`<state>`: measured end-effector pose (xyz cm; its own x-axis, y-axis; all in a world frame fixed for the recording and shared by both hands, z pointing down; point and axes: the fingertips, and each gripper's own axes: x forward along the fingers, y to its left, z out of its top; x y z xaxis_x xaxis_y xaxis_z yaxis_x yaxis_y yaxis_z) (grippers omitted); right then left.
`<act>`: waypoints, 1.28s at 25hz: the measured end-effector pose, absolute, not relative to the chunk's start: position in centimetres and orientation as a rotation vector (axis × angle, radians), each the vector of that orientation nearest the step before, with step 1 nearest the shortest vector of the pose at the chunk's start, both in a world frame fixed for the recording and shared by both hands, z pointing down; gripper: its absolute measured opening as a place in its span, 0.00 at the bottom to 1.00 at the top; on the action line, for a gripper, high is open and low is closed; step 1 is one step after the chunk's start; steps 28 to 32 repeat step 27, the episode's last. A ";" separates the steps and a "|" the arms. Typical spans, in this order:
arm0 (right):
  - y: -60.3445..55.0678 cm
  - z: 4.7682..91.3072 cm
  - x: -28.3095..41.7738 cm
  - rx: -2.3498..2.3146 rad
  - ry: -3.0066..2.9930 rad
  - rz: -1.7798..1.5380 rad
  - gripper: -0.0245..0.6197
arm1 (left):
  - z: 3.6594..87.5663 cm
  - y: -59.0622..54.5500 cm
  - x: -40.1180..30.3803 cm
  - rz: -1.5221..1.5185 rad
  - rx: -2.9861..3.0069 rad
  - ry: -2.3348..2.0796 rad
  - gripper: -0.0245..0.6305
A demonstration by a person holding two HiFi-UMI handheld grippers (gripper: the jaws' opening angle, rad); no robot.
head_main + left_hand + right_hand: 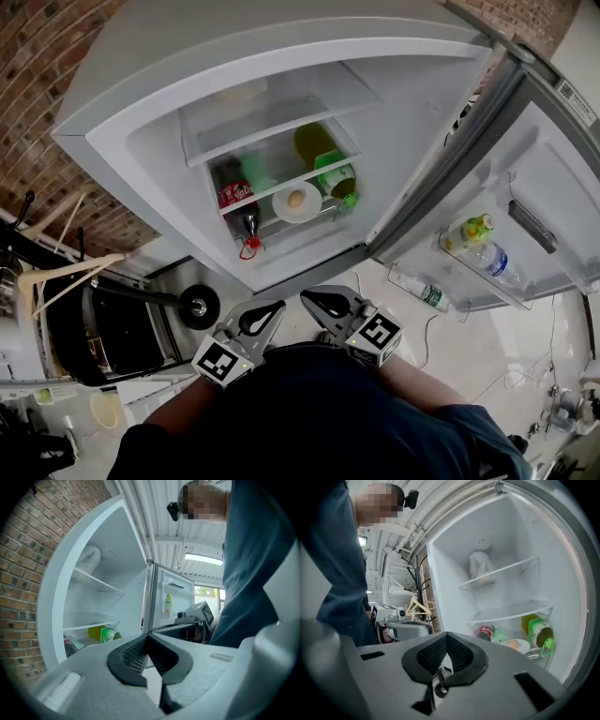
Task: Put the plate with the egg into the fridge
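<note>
Both the left gripper (pixel 274 307) and the right gripper (pixel 309 296) hover near the person's body, jaws pressed together on nothing, while the plate (pixel 310 208) with the egg (pixel 295 198) sits straight ahead on a shelf (pixel 267 196) in the fridge (pixel 159 103), well apart, with the open door (pixel 525 187) on the right gripper's side.

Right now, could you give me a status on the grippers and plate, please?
Left gripper shut, empty. Right gripper shut, empty. Plate with egg inside fridge, lower shelf. Door open, nothing blocking.

A white plate (pixel 315 209) carrying one pale egg (pixel 295 198) lies flat on a shelf inside the open fridge (pixel 155 155).
</note>
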<state>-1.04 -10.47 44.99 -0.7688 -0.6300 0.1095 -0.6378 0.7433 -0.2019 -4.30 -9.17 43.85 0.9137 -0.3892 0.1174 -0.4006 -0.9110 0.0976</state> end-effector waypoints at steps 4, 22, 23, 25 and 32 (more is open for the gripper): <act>-10.4 44.9 -1.6 1.037 -2.892 0.329 0.05 | 43.8 -9.1 -4.2 0.127 2.945 -0.605 0.04; -9.6 44.9 -2.9 1.003 -2.878 0.311 0.05 | 43.8 -8.5 -5.3 0.127 2.949 -0.637 0.04; -9.5 44.9 -2.9 1.004 -2.877 0.312 0.05 | 43.8 -8.4 -5.3 0.124 2.949 -0.638 0.04; -9.4 44.8 -2.9 1.005 -2.875 0.313 0.05 | 43.9 -8.3 -5.4 0.127 2.940 -0.640 0.04; -9.2 44.8 -2.9 1.006 -2.873 0.315 0.05 | 44.0 -8.2 -5.4 0.134 2.932 -0.640 0.04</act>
